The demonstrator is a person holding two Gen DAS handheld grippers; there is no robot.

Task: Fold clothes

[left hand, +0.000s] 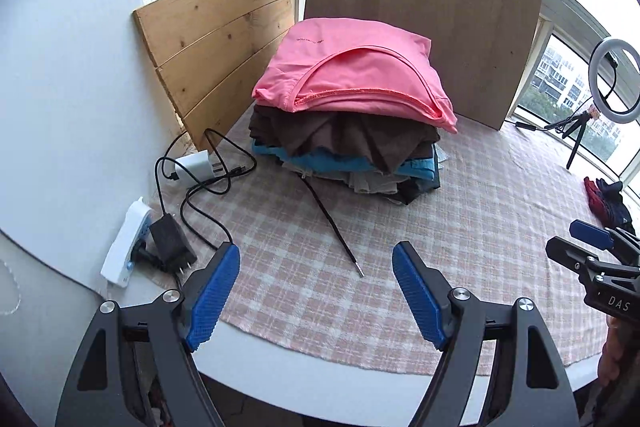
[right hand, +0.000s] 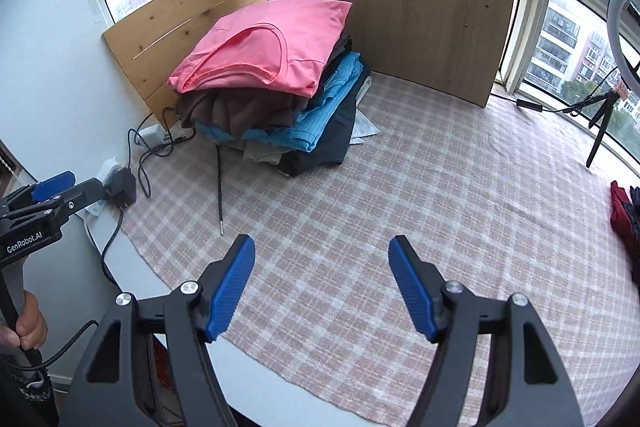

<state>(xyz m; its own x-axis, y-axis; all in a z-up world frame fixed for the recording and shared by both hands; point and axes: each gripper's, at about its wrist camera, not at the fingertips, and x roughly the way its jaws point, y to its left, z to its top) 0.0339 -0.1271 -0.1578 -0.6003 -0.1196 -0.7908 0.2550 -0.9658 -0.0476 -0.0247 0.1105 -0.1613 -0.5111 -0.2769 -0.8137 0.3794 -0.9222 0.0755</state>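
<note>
A stack of folded clothes [left hand: 352, 131] stands at the back of the checked tablecloth [left hand: 460, 219], with a folded pink garment [left hand: 356, 75] on top; brown, blue and dark layers lie under it. A black drawstring [left hand: 332, 223] trails out from the stack toward me. My left gripper [left hand: 316, 259] is open over bare cloth in front of the stack, nothing between its blue pads. My right gripper [right hand: 322, 251] is also open and empty over the cloth, with the stack [right hand: 272, 99] and its pink top [right hand: 260, 47] beyond it to the left. A dark red and navy garment [right hand: 624, 219] lies at the right edge.
Two wooden boards [left hand: 424, 19] lean against the windows behind the stack. A power strip [left hand: 124, 247], chargers and black cables [left hand: 200, 183] lie at the left by the wall. A ring light on a tripod [left hand: 608, 87] stands at the right. A hand [right hand: 28, 319] holds the left gripper's handle.
</note>
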